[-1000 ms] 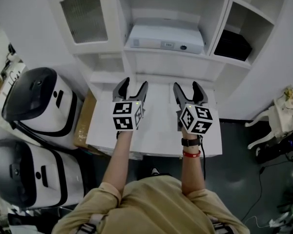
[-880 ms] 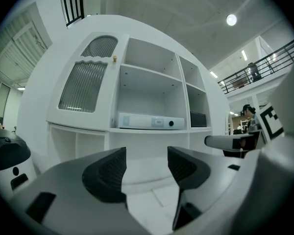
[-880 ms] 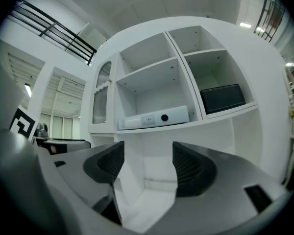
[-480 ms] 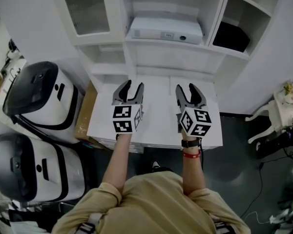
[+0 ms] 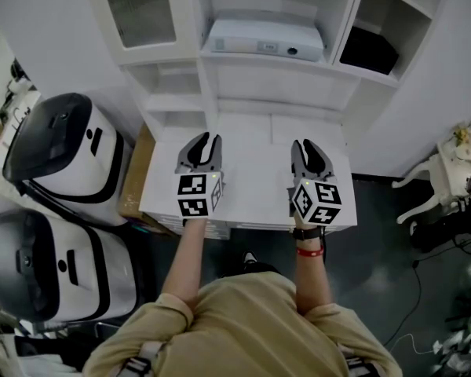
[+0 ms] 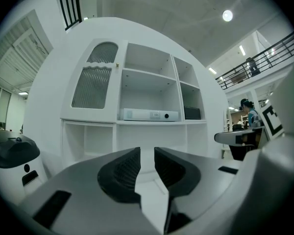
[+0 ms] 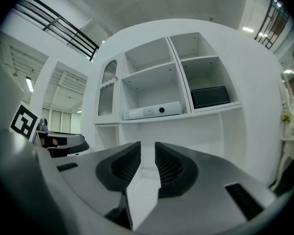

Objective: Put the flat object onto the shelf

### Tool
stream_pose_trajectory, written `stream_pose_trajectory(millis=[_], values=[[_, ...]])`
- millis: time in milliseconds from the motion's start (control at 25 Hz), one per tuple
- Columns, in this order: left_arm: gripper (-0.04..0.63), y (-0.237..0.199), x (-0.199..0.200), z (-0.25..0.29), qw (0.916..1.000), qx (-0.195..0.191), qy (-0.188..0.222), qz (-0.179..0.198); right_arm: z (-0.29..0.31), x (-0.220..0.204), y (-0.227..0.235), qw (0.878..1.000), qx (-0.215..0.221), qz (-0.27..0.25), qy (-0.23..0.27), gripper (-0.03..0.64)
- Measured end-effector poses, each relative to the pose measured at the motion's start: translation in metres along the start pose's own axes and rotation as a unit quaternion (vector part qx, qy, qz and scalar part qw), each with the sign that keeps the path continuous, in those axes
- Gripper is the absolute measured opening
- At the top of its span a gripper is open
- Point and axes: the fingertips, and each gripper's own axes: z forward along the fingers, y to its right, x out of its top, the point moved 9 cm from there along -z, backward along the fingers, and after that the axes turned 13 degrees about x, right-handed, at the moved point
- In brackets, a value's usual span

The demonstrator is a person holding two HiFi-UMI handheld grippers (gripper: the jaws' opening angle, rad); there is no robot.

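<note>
The flat white box with a dark round spot [image 5: 263,38] lay on the middle shelf of the white shelf unit [image 5: 220,93], at the top of the frame. Both claws were over the white counter [image 5: 251,171] near its lower edge, well apart from the box. The left claw [image 5: 205,138] and the right claw [image 5: 306,144] had just been closing, each to a narrow slit with nothing in it. Only the head view showed the black-and-white machines [image 5: 59,159] at left. Only the left gripper view caught a distant person [image 6: 248,112].
</note>
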Motion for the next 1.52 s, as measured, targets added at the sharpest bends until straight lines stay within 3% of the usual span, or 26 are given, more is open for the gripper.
stream_pose_trajectory(millis=[640,1000,1520], values=[[0.029,-0.022,-0.027,-0.033,0.9994,0.033,-0.012,-0.007,-0.037,-0.026,0.001,0.999,-0.034,-0.012,-0.009,0.037],[0.020,-0.015,-0.031,-0.037,0.9994,0.028,-0.016,-0.006,-0.036,-0.029,-0.002,0.998,-0.044,-0.029,-0.035,0.025],[0.020,0.003,-0.033,-0.028,0.9998,0.005,-0.018,-0.007,-0.026,-0.030,-0.001,1.000,-0.013,0.005,-0.026,0.025]])
